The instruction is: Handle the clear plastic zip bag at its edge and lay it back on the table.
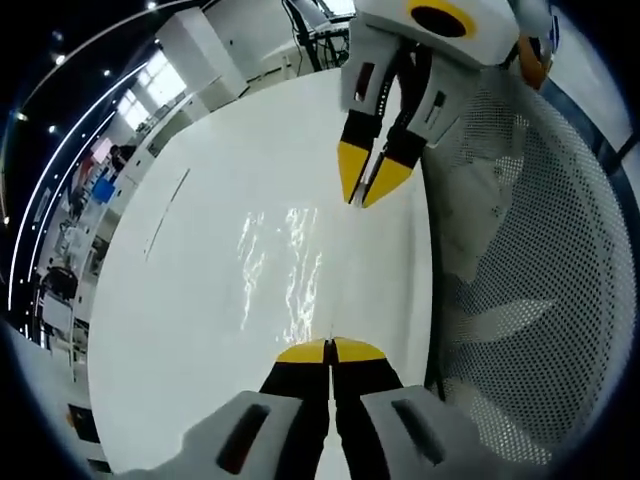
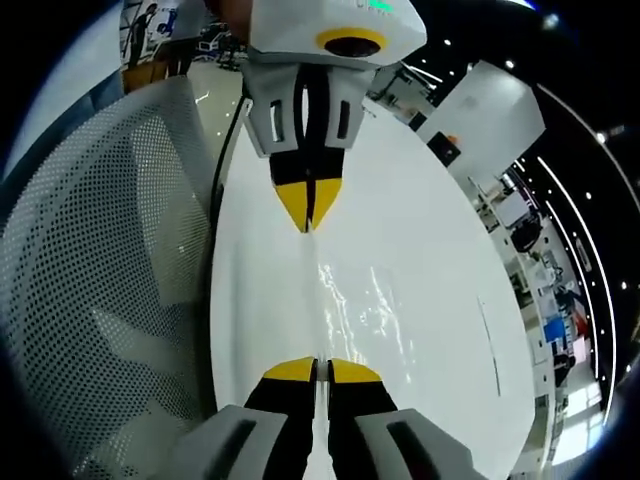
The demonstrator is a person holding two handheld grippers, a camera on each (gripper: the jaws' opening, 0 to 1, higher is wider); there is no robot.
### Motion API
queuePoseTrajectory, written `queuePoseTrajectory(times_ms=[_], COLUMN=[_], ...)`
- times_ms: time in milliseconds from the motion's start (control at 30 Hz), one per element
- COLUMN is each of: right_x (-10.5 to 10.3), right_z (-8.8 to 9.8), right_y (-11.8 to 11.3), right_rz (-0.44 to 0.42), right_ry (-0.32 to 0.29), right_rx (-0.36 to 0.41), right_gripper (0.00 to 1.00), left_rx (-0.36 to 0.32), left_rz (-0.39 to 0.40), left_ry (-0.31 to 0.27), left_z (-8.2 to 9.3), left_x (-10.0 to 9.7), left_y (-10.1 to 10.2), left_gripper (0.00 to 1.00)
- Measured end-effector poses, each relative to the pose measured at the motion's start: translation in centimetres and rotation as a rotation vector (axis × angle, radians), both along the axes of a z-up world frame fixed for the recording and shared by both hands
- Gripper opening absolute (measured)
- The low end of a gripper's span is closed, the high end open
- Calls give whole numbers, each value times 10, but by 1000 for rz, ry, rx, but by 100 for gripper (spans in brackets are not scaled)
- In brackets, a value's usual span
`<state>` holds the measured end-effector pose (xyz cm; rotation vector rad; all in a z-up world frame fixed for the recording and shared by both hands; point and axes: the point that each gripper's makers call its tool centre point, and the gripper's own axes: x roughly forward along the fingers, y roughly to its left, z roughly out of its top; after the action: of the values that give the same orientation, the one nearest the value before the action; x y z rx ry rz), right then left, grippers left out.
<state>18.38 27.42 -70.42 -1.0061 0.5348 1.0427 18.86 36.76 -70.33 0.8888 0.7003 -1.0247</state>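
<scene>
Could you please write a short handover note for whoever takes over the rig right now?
Left claw: shut on one edge of the clear zip bag.
Right claw: shut on the opposite edge.
The bag is stretched between them over the white table, beside a mesh chair.
Done: bag gripped at its edges.
Left: lower it flat and release both claws.
</scene>
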Motion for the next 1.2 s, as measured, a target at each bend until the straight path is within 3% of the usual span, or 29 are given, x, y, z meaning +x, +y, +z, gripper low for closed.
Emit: queuePoseTrajectory(times_ms=[1200], right_x=[5], right_z=[-1], right_y=[-7], right_rz=[18], right_ry=[7], right_rx=[-21], right_gripper=[0], left_rx=[4], left_rz=[67], left_ry=[15], left_z=[-2], left_x=[1], left_y=[16], left_gripper=[0])
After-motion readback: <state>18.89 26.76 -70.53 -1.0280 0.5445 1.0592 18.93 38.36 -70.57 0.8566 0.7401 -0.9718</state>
